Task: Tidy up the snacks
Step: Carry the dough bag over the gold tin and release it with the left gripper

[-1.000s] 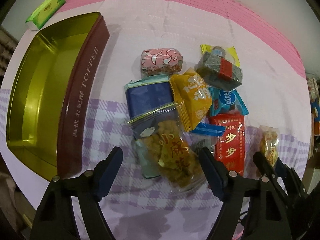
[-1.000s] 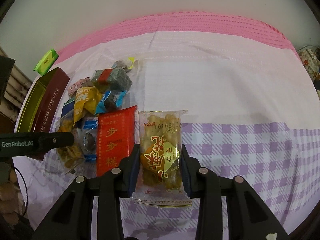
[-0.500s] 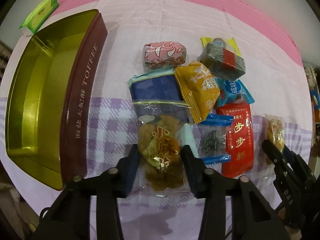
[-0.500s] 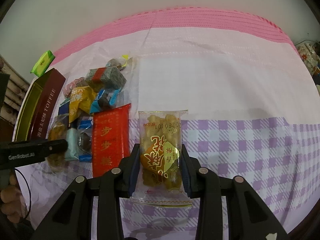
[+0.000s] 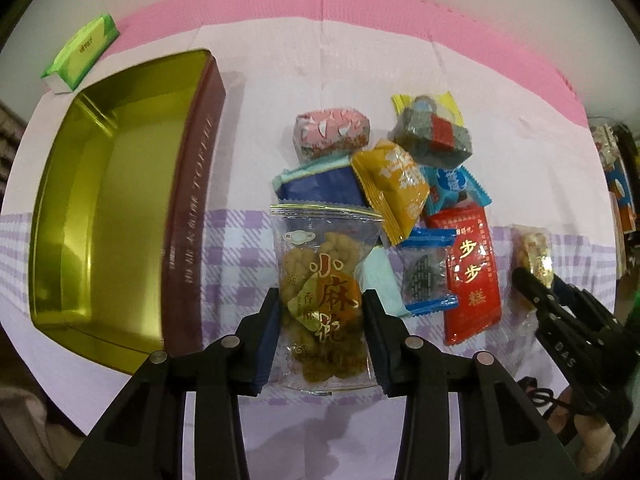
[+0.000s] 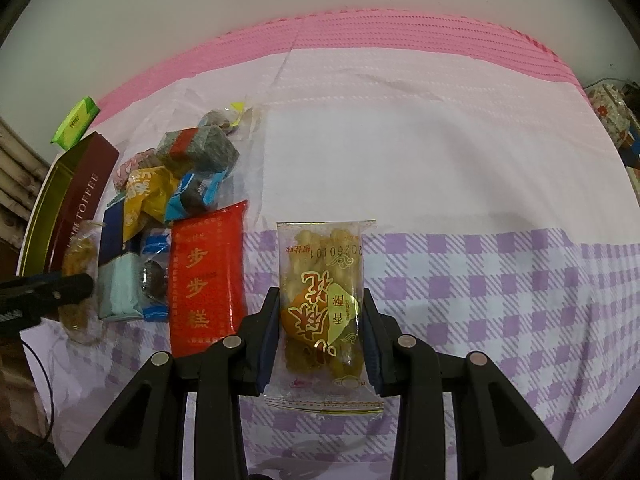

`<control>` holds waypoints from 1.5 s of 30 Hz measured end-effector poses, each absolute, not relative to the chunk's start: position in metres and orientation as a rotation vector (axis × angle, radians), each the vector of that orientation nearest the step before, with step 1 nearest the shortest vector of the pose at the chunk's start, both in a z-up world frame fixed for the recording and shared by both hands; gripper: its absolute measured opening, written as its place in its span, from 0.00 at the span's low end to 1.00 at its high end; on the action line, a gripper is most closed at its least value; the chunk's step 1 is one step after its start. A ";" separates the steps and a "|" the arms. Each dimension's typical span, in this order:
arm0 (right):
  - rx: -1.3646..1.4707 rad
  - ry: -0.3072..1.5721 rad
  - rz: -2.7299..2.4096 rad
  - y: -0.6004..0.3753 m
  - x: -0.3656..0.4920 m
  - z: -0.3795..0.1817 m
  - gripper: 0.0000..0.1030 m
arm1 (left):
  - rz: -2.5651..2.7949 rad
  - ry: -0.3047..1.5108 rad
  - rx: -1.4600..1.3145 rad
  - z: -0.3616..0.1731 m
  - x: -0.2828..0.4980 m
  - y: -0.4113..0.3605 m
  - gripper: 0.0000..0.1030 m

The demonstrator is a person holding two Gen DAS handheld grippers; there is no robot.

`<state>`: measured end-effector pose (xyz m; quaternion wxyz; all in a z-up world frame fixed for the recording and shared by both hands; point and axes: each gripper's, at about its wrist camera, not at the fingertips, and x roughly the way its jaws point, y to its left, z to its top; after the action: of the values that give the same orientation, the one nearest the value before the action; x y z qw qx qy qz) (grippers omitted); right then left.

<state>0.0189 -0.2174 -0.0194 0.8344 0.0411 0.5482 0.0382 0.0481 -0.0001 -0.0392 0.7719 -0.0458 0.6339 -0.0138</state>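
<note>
My left gripper [image 5: 320, 308] is shut on a clear packet of brown fried twists [image 5: 320, 260], its pads pressing both long sides at the near edge of the snack pile. An open gold tin with a maroon wall [image 5: 188, 200] lies to its left, with nothing inside. My right gripper [image 6: 320, 304] is shut on a second clear packet of yellow twists [image 6: 320, 252] over the purple check cloth, to the right of the pile. In the left wrist view the right gripper's fingers [image 5: 536, 284] and that second packet [image 5: 534, 246] show at the right edge.
The pile holds a red packet [image 5: 472, 272], an orange packet [image 5: 394, 188], a blue box [image 5: 320, 190], a pink wrapped sweet [image 5: 330, 134] and a grey block with a red band [image 5: 434, 136]. A green box [image 5: 80, 54] lies behind the tin. More snacks sit at the far right [image 6: 608, 112].
The left gripper's jaws went from wide open to shut on the brown twist packet, which now lies straight between them. The right gripper kept its grip and its place.
</note>
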 end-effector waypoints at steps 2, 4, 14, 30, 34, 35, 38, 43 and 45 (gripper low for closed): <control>0.083 1.167 0.072 -0.218 0.020 -0.022 0.33 | -0.034 1.358 -0.100 -0.034 0.050 0.001 0.40; 0.082 1.166 0.068 -0.219 0.021 -0.023 0.33 | -0.030 1.342 -0.097 -0.029 0.050 0.005 0.40; 0.035 1.167 0.058 -0.216 0.025 -0.026 0.33 | 0.087 1.281 -0.080 -0.001 0.059 0.083 0.40; -0.049 1.214 0.018 -0.190 0.038 -0.030 0.34 | 0.216 1.361 0.069 -0.052 0.068 0.168 0.40; -0.050 1.227 0.014 -0.188 0.039 -0.029 0.35 | 0.214 1.378 0.100 -0.060 0.066 0.173 0.40; -0.049 1.231 0.013 -0.187 0.039 -0.029 0.35 | 0.213 1.381 0.099 -0.062 0.066 0.174 0.40; -0.049 1.238 0.011 -0.191 0.041 -0.031 0.36 | 0.208 1.388 0.102 -0.065 0.062 0.177 0.40; -0.051 1.244 0.012 -0.191 0.043 -0.031 0.36 | 0.203 1.387 0.112 -0.069 0.059 0.178 0.40; -0.054 1.244 0.012 -0.191 0.043 -0.030 0.35 | 0.197 1.381 0.121 -0.069 0.059 0.177 0.40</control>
<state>0.0427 -0.1908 -0.0302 0.8124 -0.0252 0.5825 0.0055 0.0586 0.1765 -0.0687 0.7647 0.0559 0.6356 0.0906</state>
